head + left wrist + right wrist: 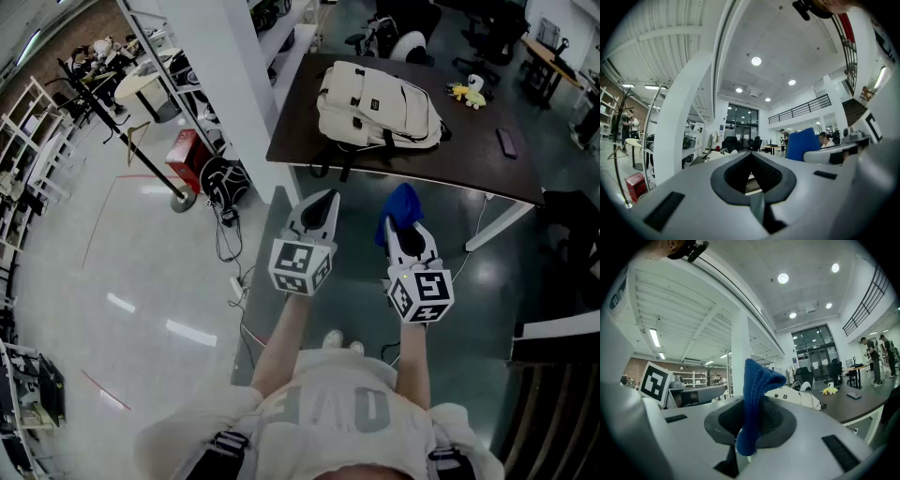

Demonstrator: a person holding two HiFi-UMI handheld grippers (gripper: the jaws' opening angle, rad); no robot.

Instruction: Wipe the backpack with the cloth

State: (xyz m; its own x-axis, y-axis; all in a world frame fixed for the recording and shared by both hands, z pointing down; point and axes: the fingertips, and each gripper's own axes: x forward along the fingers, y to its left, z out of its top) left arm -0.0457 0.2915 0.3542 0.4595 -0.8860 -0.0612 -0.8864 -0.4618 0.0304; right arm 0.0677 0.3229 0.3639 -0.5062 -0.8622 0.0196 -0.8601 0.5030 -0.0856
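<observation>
left tool point(325, 199): jaws closed together with nothing between them, held in the air short of the counter.
right tool point(401, 223): just beside the left one at its 3 o'clock, jaws pinched on the blue cloth point(403, 204), which stands up past the tips.
marker cubes: black-and-white square codes on both, no words.
backpack point(375, 105): cream, lying flat on the counter at 12 o'clock from the tools, well apart from both; it has small dark label patches, with print too small to read.
counter point(469, 159): dark brown top on white legs.
yellow toy point(469, 92): at 2 o'clock from the backpack.
dark flat object point(507, 142): at 3 o'clock from the backpack, near the counter's edge.
shirt point(333, 412): pale letters, not clearly legible.
room: glossy grey floor, white pillar point(230, 66), red box point(186, 155) and black bag point(223, 183) by its foot, office chairs behind the counter.
</observation>
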